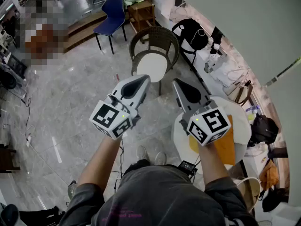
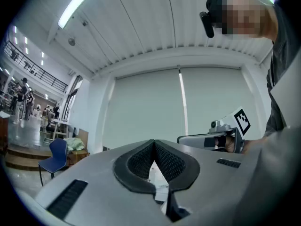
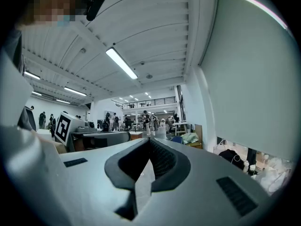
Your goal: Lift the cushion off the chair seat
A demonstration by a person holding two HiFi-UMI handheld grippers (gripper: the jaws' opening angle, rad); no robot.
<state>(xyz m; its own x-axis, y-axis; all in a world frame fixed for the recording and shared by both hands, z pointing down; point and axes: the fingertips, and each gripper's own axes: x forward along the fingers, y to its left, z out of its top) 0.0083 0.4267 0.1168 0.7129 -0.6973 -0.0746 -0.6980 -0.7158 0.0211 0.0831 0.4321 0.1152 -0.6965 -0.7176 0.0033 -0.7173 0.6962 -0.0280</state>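
Note:
A round white cushion (image 1: 152, 67) lies on the seat of a brown wicker chair (image 1: 155, 38) in the head view, ahead of me on the grey floor. My left gripper (image 1: 144, 79) is held level just short of the chair's front, its jaws shut with nothing in them. My right gripper (image 1: 177, 83) hovers beside it to the right, also shut and empty. Neither touches the cushion. In the left gripper view the closed jaws (image 2: 154, 143) point at a pale wall. The right gripper view shows its shut jaws (image 3: 149, 141) pointing across the hall. The cushion is in neither gripper view.
A blue chair (image 1: 111, 14) and a wooden side table (image 1: 141, 11) with a green cloth stand behind the wicker chair. A round white table (image 1: 240, 121) with an orange sheet (image 1: 224, 147) is under my right arm. Bags (image 1: 193, 35) line the right wall.

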